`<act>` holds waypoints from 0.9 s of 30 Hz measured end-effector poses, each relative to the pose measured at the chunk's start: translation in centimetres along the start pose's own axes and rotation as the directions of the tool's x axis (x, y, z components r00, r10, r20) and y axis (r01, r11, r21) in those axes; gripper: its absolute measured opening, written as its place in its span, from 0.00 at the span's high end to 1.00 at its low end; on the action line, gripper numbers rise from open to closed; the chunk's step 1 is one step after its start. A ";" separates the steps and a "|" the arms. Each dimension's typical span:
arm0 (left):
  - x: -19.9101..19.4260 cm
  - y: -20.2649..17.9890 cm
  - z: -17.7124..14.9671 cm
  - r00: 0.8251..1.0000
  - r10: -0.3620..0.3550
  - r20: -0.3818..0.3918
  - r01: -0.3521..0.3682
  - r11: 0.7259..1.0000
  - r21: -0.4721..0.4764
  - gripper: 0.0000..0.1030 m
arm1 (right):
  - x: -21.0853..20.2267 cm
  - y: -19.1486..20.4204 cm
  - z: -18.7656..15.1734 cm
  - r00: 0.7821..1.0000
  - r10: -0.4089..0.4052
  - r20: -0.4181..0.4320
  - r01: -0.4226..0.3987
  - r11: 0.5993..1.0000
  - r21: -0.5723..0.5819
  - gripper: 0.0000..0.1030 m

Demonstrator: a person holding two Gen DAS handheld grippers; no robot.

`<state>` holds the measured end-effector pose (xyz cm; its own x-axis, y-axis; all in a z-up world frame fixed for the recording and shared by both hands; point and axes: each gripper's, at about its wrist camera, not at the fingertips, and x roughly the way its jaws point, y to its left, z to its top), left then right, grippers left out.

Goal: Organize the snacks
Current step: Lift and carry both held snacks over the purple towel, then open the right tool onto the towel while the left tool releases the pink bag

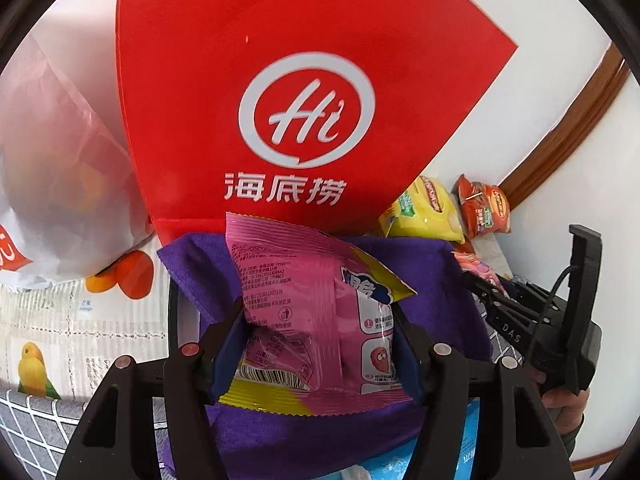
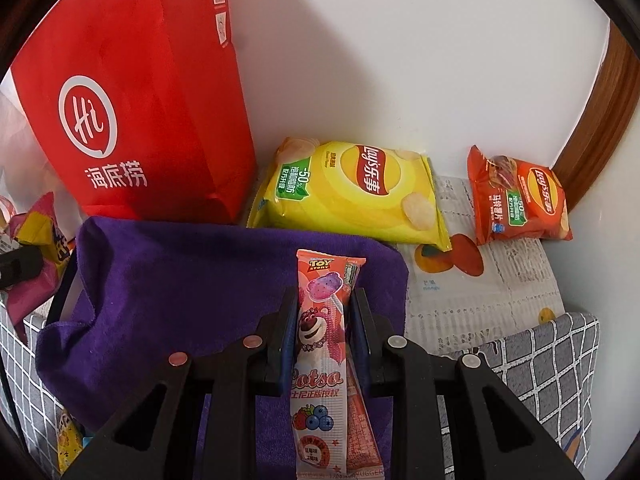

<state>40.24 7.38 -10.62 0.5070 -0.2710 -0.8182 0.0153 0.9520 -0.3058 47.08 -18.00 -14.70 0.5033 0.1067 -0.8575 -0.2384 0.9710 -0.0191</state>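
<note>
Right wrist view: the right gripper (image 2: 326, 320), jaws closed narrow, pinches a slim pink Lotso packet (image 2: 320, 344) at lower centre, over a purple cloth (image 2: 180, 280).
Left wrist view: the left gripper (image 1: 320, 344), jaws partway apart, clamps a puffy pink-and-yellow snack bag (image 1: 304, 300) at lower centre, over the same cloth.
Still out: a yellow Lay's bag (image 2: 352, 192) lies at centre and a red Lay's bag (image 2: 520, 200) at right, both on a fruit-print table cover (image 2: 500, 280).
Progress: seemingly midway, two snacks in hand and not yet put down, at least two untouched.
Writing: "TOY STORY" and "Lotso" on the slim packet; "Lay's" and "-50%" on the chips.
Backdrop: a red bag (image 2: 140, 100) at upper left bears a white "Hi" circle and "海底捞".
</note>
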 end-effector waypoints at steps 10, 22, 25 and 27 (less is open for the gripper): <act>2.9 -0.6 -0.3 0.994 0.063 -0.088 -0.061 0.998 0.024 0.39 | 1.2 0.6 -0.5 0.999 0.011 -0.047 -0.012 1.000 -0.014 0.75; 4.2 -0.3 -0.5 0.986 0.102 -0.129 -0.099 0.995 0.027 0.39 | 3.2 1.3 -0.9 0.994 0.050 -0.101 -0.049 0.999 0.007 0.75; 4.6 -0.4 -0.6 0.985 0.102 -0.140 -0.099 0.995 0.028 0.39 | 3.6 1.5 -1.0 0.992 0.048 -0.116 -0.047 0.999 0.012 0.75; 4.7 -0.4 -0.6 0.983 0.105 -0.149 -0.102 0.994 0.032 0.39 | 3.8 1.6 -1.1 0.992 0.050 -0.119 -0.049 0.999 0.016 0.74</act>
<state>42.10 5.60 -14.66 0.3718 -0.1875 -0.9092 -0.0083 0.9787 -0.2053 47.74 -16.31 -18.53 0.3879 0.1290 -0.9126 -0.2495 0.9679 0.0308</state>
